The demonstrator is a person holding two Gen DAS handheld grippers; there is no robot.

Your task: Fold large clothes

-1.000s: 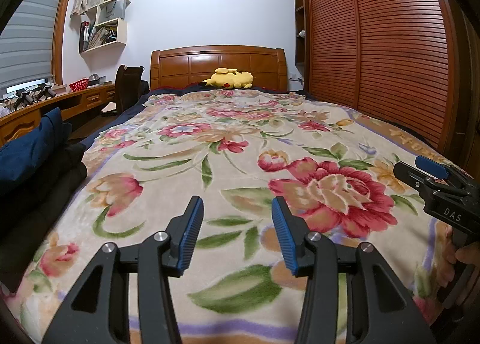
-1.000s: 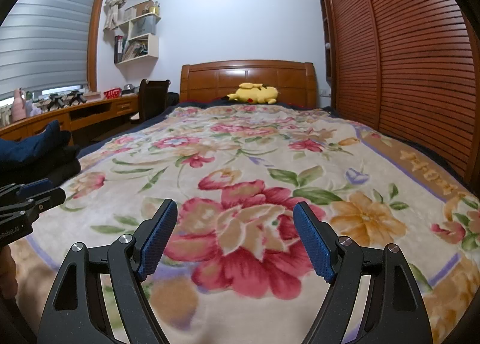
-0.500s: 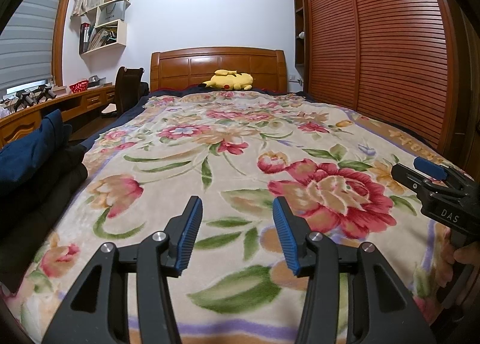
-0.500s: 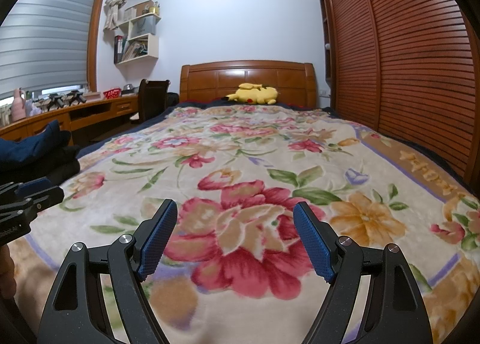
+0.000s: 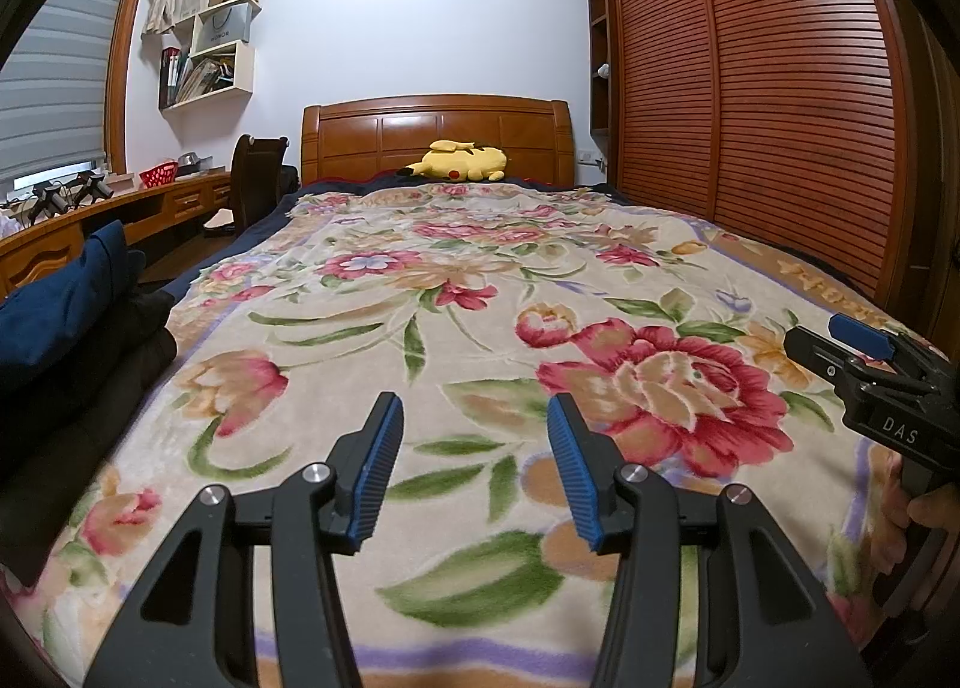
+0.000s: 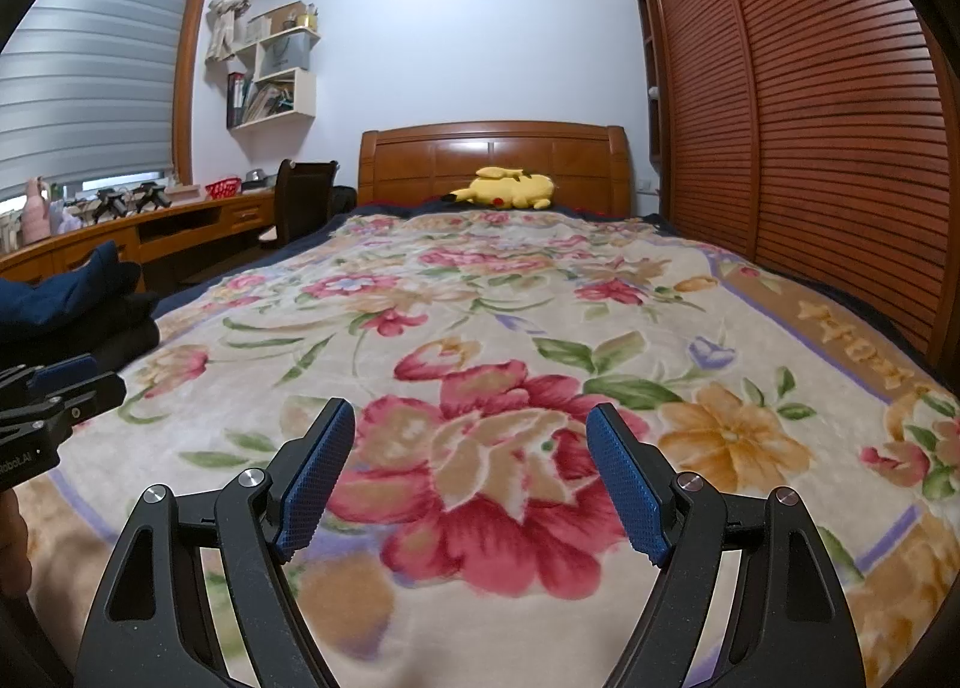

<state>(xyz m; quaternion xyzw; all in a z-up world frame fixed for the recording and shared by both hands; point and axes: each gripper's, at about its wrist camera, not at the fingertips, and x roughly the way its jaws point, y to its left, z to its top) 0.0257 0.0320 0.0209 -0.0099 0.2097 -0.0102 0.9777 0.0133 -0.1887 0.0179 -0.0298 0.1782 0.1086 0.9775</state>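
Both grippers, left gripper and right gripper, hover with fingers spread, empty, above the floral blanket.

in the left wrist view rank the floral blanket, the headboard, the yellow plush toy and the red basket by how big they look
1. floral blanket
2. headboard
3. yellow plush toy
4. red basket

The three smaller things sit far from the camera, so true sizes stay unsure.

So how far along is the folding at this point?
Nothing looks folded on the floral blanket. Both the left gripper and the right gripper hover open and empty above it. The dark clothes pile at the bed's left edge looks untouched, so all folding remains.
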